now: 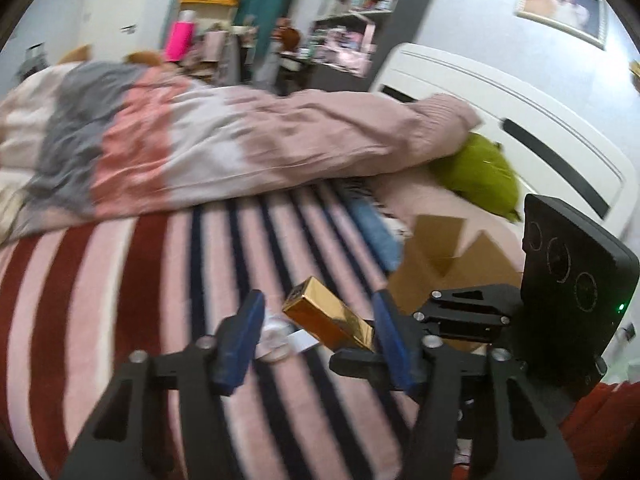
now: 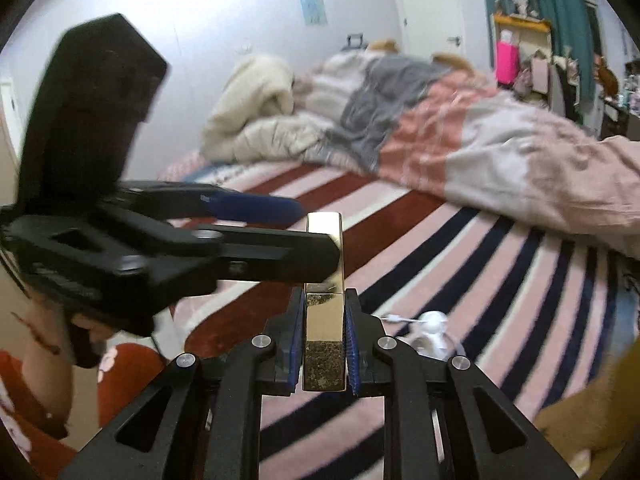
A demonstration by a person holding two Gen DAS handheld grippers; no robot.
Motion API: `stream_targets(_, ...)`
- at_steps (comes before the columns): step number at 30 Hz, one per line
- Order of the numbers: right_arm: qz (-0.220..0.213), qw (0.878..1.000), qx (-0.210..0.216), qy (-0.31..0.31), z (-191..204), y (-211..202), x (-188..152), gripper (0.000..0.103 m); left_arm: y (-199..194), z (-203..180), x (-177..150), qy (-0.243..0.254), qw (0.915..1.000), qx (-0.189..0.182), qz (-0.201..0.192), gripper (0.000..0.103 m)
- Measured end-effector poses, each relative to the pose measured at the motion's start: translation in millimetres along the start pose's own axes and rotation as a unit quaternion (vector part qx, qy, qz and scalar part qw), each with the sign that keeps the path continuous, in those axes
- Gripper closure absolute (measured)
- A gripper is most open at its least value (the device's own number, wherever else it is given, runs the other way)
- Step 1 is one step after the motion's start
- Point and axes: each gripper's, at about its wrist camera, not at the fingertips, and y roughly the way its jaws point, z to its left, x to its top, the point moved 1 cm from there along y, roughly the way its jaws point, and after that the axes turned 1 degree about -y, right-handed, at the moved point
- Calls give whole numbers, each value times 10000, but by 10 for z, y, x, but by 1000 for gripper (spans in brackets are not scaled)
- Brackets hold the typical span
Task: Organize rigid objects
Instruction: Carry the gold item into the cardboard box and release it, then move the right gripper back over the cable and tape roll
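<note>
I log a gold box (image 2: 324, 336), mirror-shiny with dark speckling on its near faces. The right gripper (image 2: 324, 340) and left gripper (image 1: 316, 344) are black with blue pads (image 1: 240, 344). The bed cover (image 1: 120, 280) carries stripes of pink, dark red and navy, with one pale blue band toward its far edge. The duvet (image 1: 200, 144) is blocked in grey, salmon, white and dusty pink. I note a lime-green cushion (image 1: 480, 176), a brown cardboard box (image 1: 440, 264), a white headboard (image 1: 500, 112) with black slots, a white small item (image 2: 432, 324), and teal curtains (image 2: 560, 8).
</note>
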Motion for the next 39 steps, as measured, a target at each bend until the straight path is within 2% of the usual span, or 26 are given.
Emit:
stream_targets(1, -82, 9999, -64, 19, -51, -102, 4, 90, 62, -101, 44, 71, 9999, -100, 35, 66)
stream_targets(5, -322, 9982, -424, 287, -397, -558, -98, 90, 410, -562, 243, 422, 9979, -455, 188, 68)
stream_targets(10, -301, 9941, -773, 700, -860, -957, -293, 90, 944, -1037, 393, 663, 9923, -836, 626, 68)
stream_targets(15, 140, 9881, -935, 1215, -1276, -1127, -492, 90, 1355, -1329, 334, 785, 9860, -774, 1254, 68)
stream_targets(20, 804, 9813, -776, 1569, -1478, -1015, -637, 90, 1524, -1424, 191, 1014, 9789, -510, 1700, 68)
stream_targets(24, 1119, 9780, -848, 1544, -1509, -927, -655, 89, 1513, -1441, 166, 1072, 9784, -429, 1715, 66)
stream_targets(26, 1138, 9777, -882, 1526, -1493, -954, -664, 89, 1489, -1425, 166, 1055, 9793, -415, 1677, 56)
stream_targets(30, 1154, 9769, -988, 1506, -1477, -983, -652, 89, 1259, -1320, 234, 917, 9845, -389, 1441, 50)
stream_targets(32, 1117, 9772, -1006, 1499, -1452, -998, -627, 89, 1090, -1201, 288, 796, 9884, -361, 1240, 44)
stream_targets(36, 833, 9824, -1062, 1290, -1265, -988, -446, 88, 656, -839, 323, 530, 9954, 3, 796, 42)
stream_targets(39, 644, 9884, -894, 1044, -1049, -878, -253, 76, 359, -523, 266, 349, 9972, 362, 549, 40)
